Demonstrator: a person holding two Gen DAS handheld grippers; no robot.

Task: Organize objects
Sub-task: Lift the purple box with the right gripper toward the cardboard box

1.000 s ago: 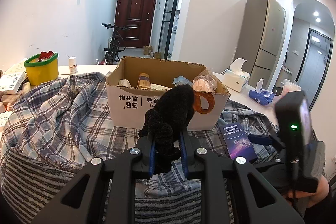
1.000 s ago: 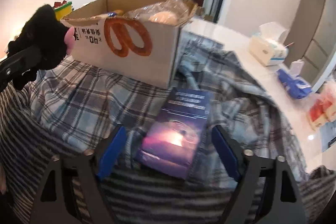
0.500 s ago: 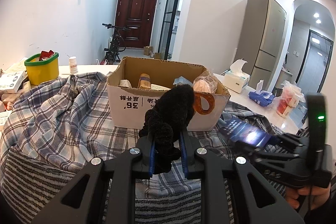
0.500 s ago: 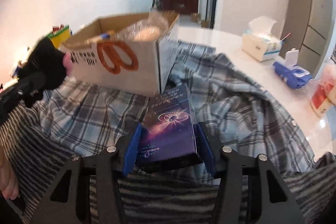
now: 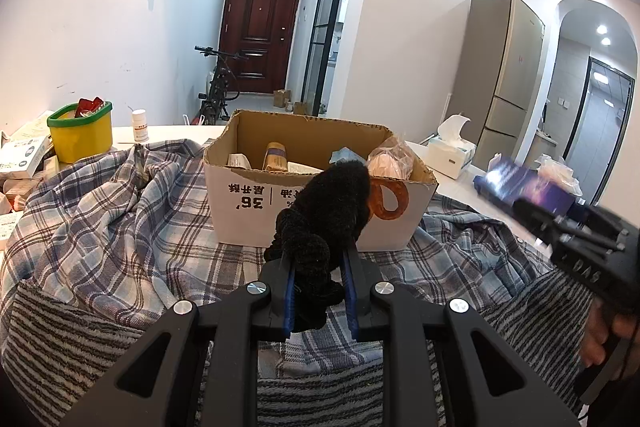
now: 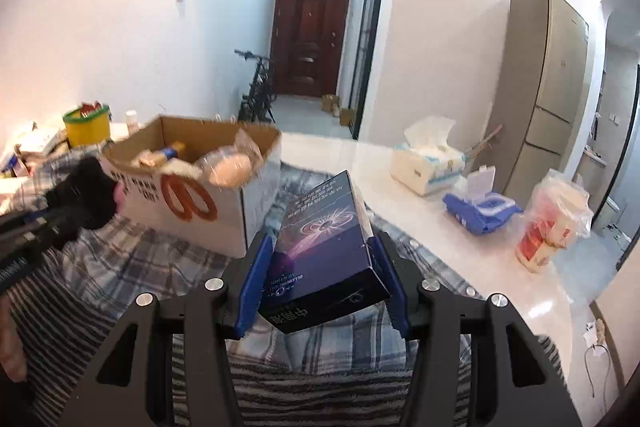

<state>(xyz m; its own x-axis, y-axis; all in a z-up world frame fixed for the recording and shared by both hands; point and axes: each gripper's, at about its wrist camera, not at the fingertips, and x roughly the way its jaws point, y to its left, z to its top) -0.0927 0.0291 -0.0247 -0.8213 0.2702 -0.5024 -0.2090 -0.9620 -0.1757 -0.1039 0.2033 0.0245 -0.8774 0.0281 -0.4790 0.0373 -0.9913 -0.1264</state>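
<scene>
Above plaid cloth (image 6: 160,259), right tongs (image 6: 322,281) have lifted blue box (image 6: 324,251).

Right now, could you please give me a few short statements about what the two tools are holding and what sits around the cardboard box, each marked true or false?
1. The left tool is shut on a black fuzzy fabric item. True.
2. The right tool is empty. False: it grips a dark blue rectangular carton with a purple swirl print, lifted off the cloth.
3. The open brown cardboard box stands on a blue plaid cloth. True.
4. The cardboard box is empty. False: it holds several items, including a clear bag with something pale inside.
5. The yellow tub with a green rim sits inside the box. False: it stands apart, on the table beyond the cloth.
</scene>
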